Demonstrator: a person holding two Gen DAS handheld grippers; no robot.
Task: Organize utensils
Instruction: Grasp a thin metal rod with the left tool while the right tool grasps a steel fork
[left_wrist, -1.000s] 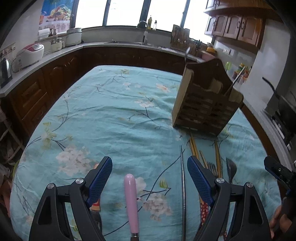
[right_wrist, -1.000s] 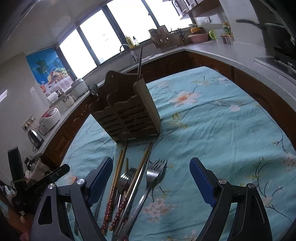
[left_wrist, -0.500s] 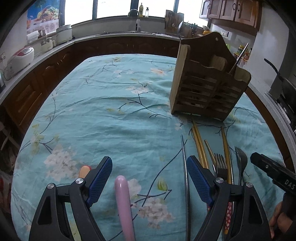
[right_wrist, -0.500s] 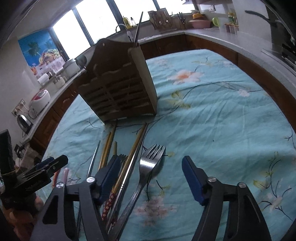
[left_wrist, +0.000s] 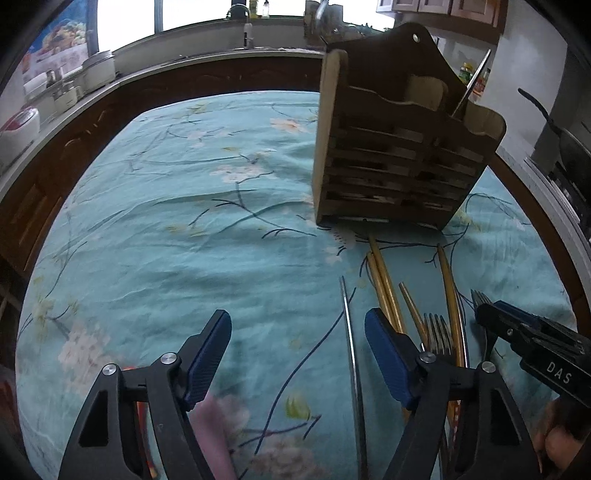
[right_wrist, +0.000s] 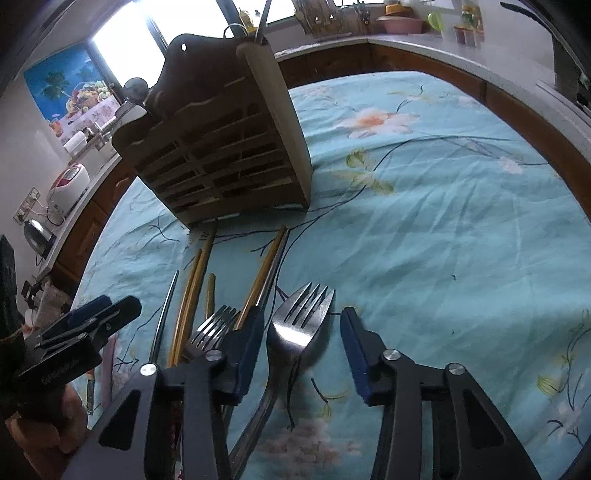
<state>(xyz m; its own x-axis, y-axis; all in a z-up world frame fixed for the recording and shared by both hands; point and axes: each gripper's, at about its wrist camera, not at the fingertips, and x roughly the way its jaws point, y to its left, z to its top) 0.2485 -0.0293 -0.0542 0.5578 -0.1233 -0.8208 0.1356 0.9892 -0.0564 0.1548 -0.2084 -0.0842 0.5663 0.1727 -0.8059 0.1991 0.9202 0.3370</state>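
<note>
A slatted wooden utensil holder stands on the teal floral cloth, also in the right wrist view, with a metal utensil standing in it. In front of it lie gold chopsticks, a thin metal chopstick and forks. My right gripper is open, low over the cloth, its fingers either side of a large steel fork. A smaller fork lies left of it. My left gripper is open and empty; a pink handle lies below it.
The table's edge curves all around, with dark wooden kitchen cabinets and a countertop beyond. A rice cooker and kettle sit on the left counter. A pan stands at the far right.
Both grippers have moved forward and down toward the holder. The right gripper has narrowed and now straddles the large fork's head. The pink handle has slid under the left gripper.
</note>
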